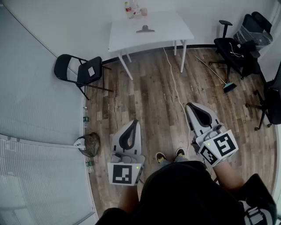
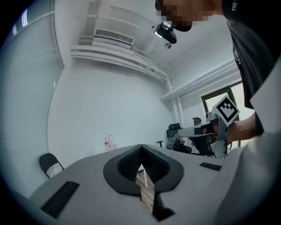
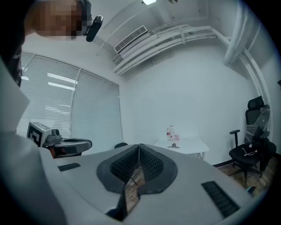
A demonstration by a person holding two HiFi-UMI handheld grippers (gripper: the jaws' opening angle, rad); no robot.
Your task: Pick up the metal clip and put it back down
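Holding both grippers out over the wood floor (image 1: 149, 101), you have the left gripper (image 1: 133, 123) and the right gripper (image 1: 189, 107) clenched on nothing. In each gripper view the ridged fingers meet at their tips, with only floor showing through the gap behind them.

The metal clip (image 1: 145, 29) lies well ahead of both sets of fingers, near the middle of the white surface (image 1: 127, 37) against the far wall. A small cluster of bottles (image 1: 131, 9) stands beyond it at the back edge.

The floor between your fingers and the surface is open, crossed only by one white cable (image 1: 175, 85) running forward from beside the right fingers. Ahead and left of the left fingers stands one black folding chair (image 1: 79, 70), by the blinds. Ahead and right of the right fingers, at least two office chairs (image 1: 239, 44) crowd the corner, and one broom (image 1: 217, 74) lies on the floor in front of them.

The right gripper view shows the clip (image 3: 174, 146) on the surface (image 3: 189, 144), just right of the fingertips, below the bottles (image 3: 171, 133). The left gripper view hides the top of the surface behind the gripper body. There you see only the bottles (image 2: 109, 143) and, off to the right, your right gripper (image 2: 189, 130).
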